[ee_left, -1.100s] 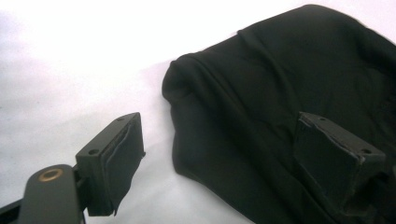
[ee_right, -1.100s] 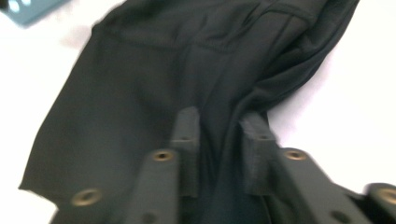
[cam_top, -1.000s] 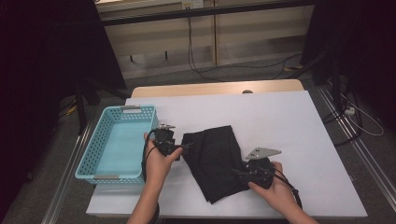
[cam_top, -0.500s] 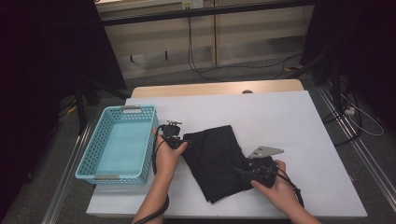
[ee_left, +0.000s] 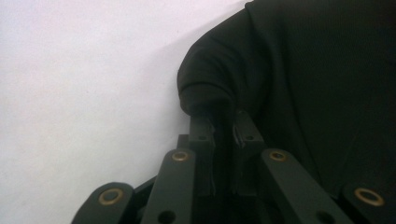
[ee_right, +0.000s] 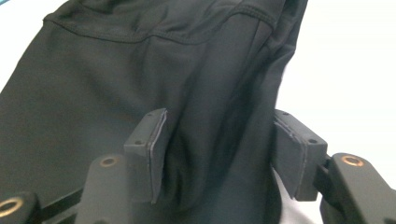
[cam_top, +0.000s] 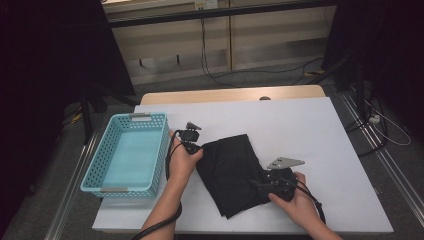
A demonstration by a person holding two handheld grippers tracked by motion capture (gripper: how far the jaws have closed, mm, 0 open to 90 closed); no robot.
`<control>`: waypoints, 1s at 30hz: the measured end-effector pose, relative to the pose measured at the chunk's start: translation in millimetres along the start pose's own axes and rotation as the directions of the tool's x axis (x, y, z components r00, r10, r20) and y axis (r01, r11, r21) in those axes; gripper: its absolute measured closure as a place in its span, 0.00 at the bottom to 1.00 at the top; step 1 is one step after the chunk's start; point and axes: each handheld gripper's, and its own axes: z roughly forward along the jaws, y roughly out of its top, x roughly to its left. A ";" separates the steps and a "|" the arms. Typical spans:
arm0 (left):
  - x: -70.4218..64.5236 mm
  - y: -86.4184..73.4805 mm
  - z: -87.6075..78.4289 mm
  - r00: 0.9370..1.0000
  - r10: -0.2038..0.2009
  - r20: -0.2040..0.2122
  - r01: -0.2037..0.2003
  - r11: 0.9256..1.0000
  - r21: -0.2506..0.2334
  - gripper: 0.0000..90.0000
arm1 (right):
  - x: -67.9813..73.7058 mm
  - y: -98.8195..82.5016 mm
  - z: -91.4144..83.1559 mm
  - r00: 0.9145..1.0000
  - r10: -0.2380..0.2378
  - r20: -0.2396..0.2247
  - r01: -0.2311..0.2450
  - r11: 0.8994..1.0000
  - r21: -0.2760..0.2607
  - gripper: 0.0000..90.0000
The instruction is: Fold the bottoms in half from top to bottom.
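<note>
A black garment (cam_top: 231,172) lies folded at the lower centre of a white worktop (cam_top: 300,130), with a person's two hands working at its opposite edges. At centre frame in the high view, the left gripper (cam_top: 196,148) sits at the cloth's upper-left corner. In the left gripper view its fingers (ee_left: 201,128) have just been closing and now pinch a rolled fold of the garment (ee_left: 299,84) between them, the fabric bulging just above the tips.

At lower right of the high view, the right gripper (cam_top: 260,184) meets the cloth's lower-right edge, a grey three-cornered plate riding on top of it. In the right gripper view its fingers (ee_right: 156,140) stand spread, having just been opening, with a ridge of the black fabric (ee_right: 116,84) rising between them. The left pad lies against the cloth. Whether the right pad touches it cannot be told.

At left of the high view, a turquoise perforated basket (cam_top: 160,145) stands on the worktop just beside the left hand (cam_top: 184,161), apart from the garment. Nothing lies in it, and its pale floor shows bare from wall to wall.
</note>
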 end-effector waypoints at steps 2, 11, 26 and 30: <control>1.8 5.6 -3.0 1.000 -0.006 0.001 0.006 1.000 0.021 0.91 | 1.6 -0.9 1.3 1.000 0.011 0.006 -0.011 1.000 -0.009 0.45; 1.0 25.0 -16.2 1.000 -0.008 -0.011 0.009 0.997 0.082 0.91 | 9.3 5.7 8.1 0.998 0.028 -0.048 -0.028 1.000 0.011 0.84; -1.4 44.0 -42.2 0.999 0.008 -0.046 -0.001 0.991 0.133 0.92 | 25.8 29.4 -2.0 0.999 -0.051 -0.011 0.050 0.996 -0.079 0.90; -0.4 47.3 -48.6 0.998 0.008 -0.058 0.000 0.991 0.133 0.92 | 31.5 28.4 -2.5 0.998 -0.068 -0.009 0.067 0.994 -0.081 0.90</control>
